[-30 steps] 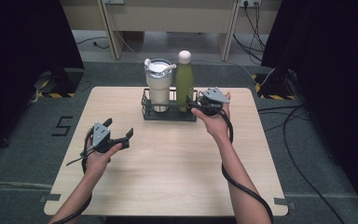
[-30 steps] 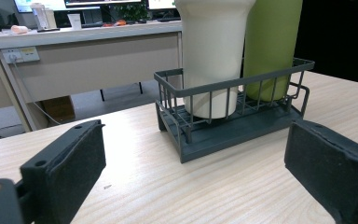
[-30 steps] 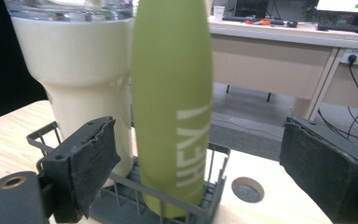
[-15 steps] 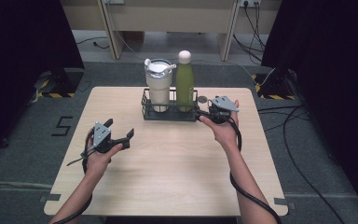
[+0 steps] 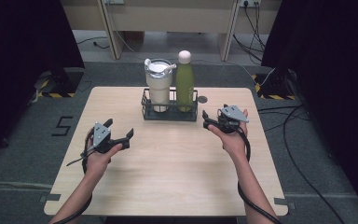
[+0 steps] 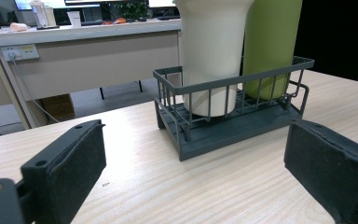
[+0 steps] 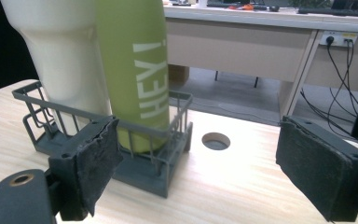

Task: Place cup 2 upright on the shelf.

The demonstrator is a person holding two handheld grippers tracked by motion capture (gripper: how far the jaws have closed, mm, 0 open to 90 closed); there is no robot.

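A dark wire rack (image 5: 169,113) stands at the table's far middle, holding a cream tumbler (image 5: 158,85) with a lid on the left and a green bottle (image 5: 184,80) on the right. My right gripper (image 5: 205,120) is just right of the rack, pointing left at it and apart from it. It is open with nothing between its pads (image 7: 324,170), and its jaws have just been closing a little. The bottle (image 7: 140,70) and tumbler (image 7: 58,51) rise close ahead of it. My left gripper (image 5: 128,138) is open and empty, left of and nearer than the rack (image 6: 228,126).
A round cable hole (image 5: 202,99) sits in the tabletop right of the rack, also the hole (image 7: 216,140) in the right gripper view. The bare wooden table (image 5: 177,177) stretches toward me. Desks and floor cables lie beyond the far edge.
My right hand has drawn away from the rack's right end, to the right and toward me, a little lower. The left hand has kept still.
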